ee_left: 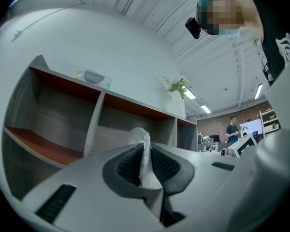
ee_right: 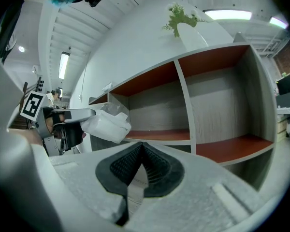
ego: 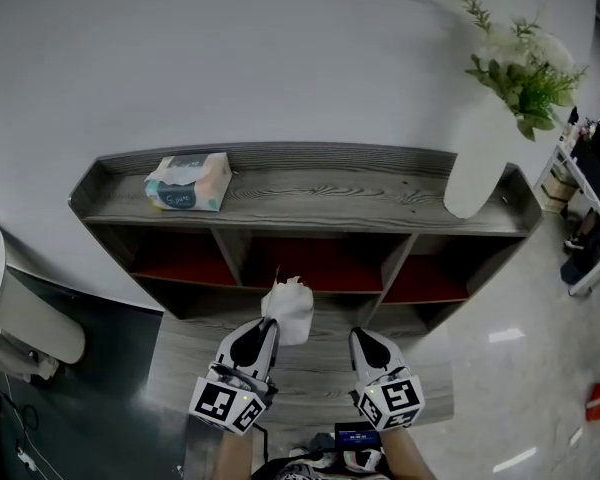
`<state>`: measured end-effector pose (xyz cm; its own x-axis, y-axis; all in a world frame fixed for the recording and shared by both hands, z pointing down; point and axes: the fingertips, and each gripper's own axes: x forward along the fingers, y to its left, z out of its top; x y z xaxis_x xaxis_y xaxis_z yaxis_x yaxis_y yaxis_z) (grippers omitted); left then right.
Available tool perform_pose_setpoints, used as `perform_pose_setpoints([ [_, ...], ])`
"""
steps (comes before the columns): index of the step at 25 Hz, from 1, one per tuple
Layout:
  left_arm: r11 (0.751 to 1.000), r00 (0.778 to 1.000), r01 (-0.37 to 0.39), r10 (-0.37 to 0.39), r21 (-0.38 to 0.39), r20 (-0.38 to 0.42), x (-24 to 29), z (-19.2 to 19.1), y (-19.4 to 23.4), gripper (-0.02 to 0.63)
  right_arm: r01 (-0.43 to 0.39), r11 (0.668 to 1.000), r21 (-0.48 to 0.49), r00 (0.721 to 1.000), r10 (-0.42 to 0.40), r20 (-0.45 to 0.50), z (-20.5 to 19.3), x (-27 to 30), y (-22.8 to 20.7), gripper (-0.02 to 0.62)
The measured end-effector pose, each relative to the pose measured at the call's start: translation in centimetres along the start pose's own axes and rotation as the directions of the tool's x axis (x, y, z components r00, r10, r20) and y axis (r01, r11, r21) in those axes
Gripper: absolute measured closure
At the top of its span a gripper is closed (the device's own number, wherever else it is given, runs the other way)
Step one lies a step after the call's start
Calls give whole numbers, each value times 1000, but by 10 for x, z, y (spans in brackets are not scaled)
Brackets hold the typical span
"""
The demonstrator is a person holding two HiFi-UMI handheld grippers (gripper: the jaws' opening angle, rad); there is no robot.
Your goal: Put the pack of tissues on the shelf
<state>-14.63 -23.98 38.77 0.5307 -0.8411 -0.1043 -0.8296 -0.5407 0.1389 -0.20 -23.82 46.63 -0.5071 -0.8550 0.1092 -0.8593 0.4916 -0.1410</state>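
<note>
The pack of tissues (ego: 188, 182), pale with a teal label, lies on the top board of the grey wooden shelf (ego: 320, 196), toward its left end. It also shows in the left gripper view (ee_left: 90, 76). My left gripper (ego: 270, 330) is in front of the shelf's middle, shut on a single white tissue (ego: 290, 308) that sticks up between its pads (ee_left: 143, 153). In the right gripper view that tissue (ee_right: 106, 124) hangs at the left. Beside it on the right, my right gripper (ego: 363, 340) is shut, with nothing between its jaws (ee_right: 141, 151).
A white vase (ego: 477, 163) with green sprigs stands on the shelf's right end. Below the top board are three red-backed compartments (ego: 315, 265). A white rounded object (ego: 20, 318) is at the left and a cart (ego: 590, 198) at the right. A person (ee_left: 232, 128) stands far off.
</note>
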Motion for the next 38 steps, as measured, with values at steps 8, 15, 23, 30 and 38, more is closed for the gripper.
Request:
perform_pose_setpoints([
  [8,999,1000,9,-10,36,4,31,2,6,580,6,1000,4,1000,-6,17,7,18,-20,591],
  [15,999,1000,-5,6,41,-10,41,-9,16,580,14,1000,11,1000,-15,20,7,26,-33,591],
  [23,998,1000,-28,27,59,6,44,-3,20,580,-16,1000,3,1000,16,22,8,33,-30,591],
  [30,997,999,-34,34,62,2,52,-6,23,580,-43,999,-10,999,44,28,11,40,-33,591],
  [38,991,997,-74,75,111,-4,60,-12,28,580,-80,997,-13,997,80,23,8,53,-36,591],
])
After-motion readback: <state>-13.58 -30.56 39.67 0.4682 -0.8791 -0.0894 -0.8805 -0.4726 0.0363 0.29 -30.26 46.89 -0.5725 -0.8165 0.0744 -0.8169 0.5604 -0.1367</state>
